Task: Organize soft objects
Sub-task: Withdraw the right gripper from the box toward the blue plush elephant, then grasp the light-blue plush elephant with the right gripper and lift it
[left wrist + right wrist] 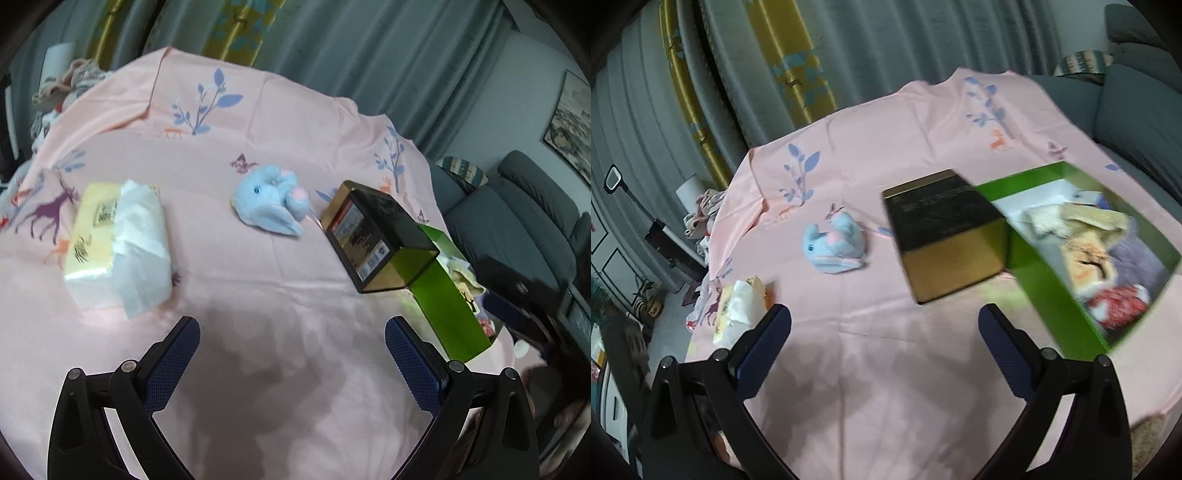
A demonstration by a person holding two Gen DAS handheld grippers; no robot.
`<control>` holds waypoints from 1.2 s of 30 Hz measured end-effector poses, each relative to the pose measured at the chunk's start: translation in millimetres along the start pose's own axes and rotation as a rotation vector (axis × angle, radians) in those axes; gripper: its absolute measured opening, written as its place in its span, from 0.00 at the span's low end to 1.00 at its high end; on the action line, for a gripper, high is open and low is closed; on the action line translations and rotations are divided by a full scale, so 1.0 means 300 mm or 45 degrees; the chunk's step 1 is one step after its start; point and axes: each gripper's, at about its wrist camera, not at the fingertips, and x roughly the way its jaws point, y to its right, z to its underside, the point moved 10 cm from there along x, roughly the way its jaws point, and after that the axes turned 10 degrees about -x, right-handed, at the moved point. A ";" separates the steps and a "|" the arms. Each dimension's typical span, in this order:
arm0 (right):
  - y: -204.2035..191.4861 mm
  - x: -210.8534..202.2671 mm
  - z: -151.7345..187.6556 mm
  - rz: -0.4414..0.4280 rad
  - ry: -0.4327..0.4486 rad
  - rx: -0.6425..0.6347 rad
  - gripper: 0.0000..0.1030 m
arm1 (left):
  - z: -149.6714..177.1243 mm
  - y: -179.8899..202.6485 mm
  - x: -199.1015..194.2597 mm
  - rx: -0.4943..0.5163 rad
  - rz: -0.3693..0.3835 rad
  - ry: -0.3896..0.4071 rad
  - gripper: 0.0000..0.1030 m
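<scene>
While the blue plush rabbit [271, 201] lies on its side on the pink cloth-covered surface [258, 288], both tools hang above the near part of that cloth. Relative to the rabbit: the tissue pack [118, 243], with a loose white sheet folded over its top, lies well apart on the left; the black-and-gold box [376, 238] lies near on the right. Beyond that box, touching it, stands the green box [1052, 288], open at the top. It holds several soft items [1100, 258]: a cream piece, a purple piece and a red-and-white piece; their exact kind cannot be told because of blur. The left hand-held gripper [291, 354] is released, its fingers spread wide with nothing between them. The right hand-held gripper [884, 339] is likewise released and empty. Grey curtains [369, 55] hang behind the surface.
</scene>
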 end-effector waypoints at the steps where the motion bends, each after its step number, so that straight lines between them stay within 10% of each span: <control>1: -0.012 0.020 -0.009 -0.013 -0.013 -0.009 0.98 | -0.007 -0.014 -0.001 -0.007 -0.026 0.012 0.97; 20: -0.169 0.674 -0.174 -0.050 -0.402 -0.078 0.77 | -0.046 -0.156 0.037 -0.160 -0.086 -0.035 0.97; 25: -0.156 0.683 -0.146 -0.038 -0.402 -0.108 0.65 | -0.065 -0.182 0.023 -0.205 -0.089 -0.017 0.97; 27: -0.156 0.700 -0.135 -0.042 -0.420 -0.133 0.33 | -0.068 -0.187 0.025 -0.222 -0.080 -0.024 0.97; 36: -0.151 0.543 -0.110 -0.086 -0.327 -0.174 0.27 | -0.077 -0.196 -0.019 -0.230 -0.135 0.010 0.97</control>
